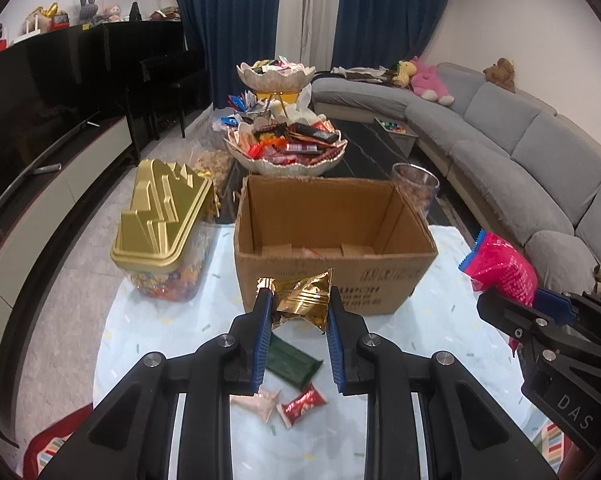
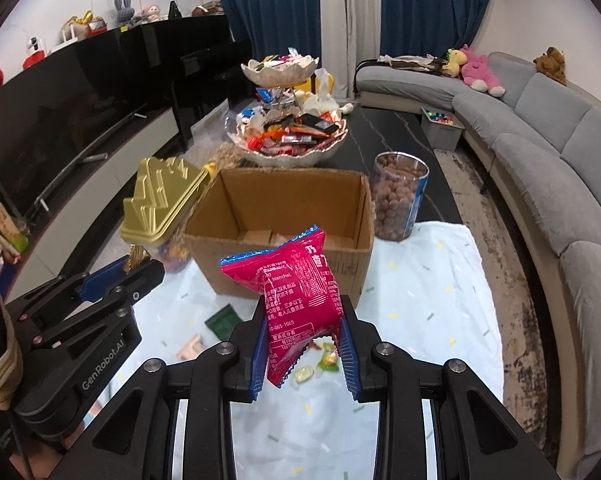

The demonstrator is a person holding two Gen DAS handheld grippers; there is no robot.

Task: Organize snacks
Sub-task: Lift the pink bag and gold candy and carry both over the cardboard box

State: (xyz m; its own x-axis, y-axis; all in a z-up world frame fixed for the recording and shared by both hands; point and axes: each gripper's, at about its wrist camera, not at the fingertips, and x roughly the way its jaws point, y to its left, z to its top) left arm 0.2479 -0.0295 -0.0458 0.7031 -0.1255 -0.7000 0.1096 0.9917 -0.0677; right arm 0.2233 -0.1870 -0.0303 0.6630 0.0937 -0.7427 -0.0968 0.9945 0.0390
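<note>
My left gripper (image 1: 299,300) is shut on a gold foil snack packet (image 1: 300,300) and holds it above the cloth, just in front of the open cardboard box (image 1: 332,280). My right gripper (image 2: 302,312) is shut on a pink snack bag (image 2: 296,292), held up in front of the same box (image 2: 284,268); the bag also shows at the right of the left wrist view (image 1: 500,268). A dark green packet (image 1: 292,360), a pale pink packet (image 1: 260,400) and a red candy (image 1: 302,398) lie on the cloth under my left gripper. Small candies (image 2: 328,356) lie under my right gripper.
A gold-lidded candy jar (image 1: 160,216) stands left of the box. A clear jar of brown balls (image 2: 396,196) stands to its right. A tiered bowl stand full of snacks (image 1: 288,148) is behind the box. A grey sofa (image 2: 540,152) curves along the right.
</note>
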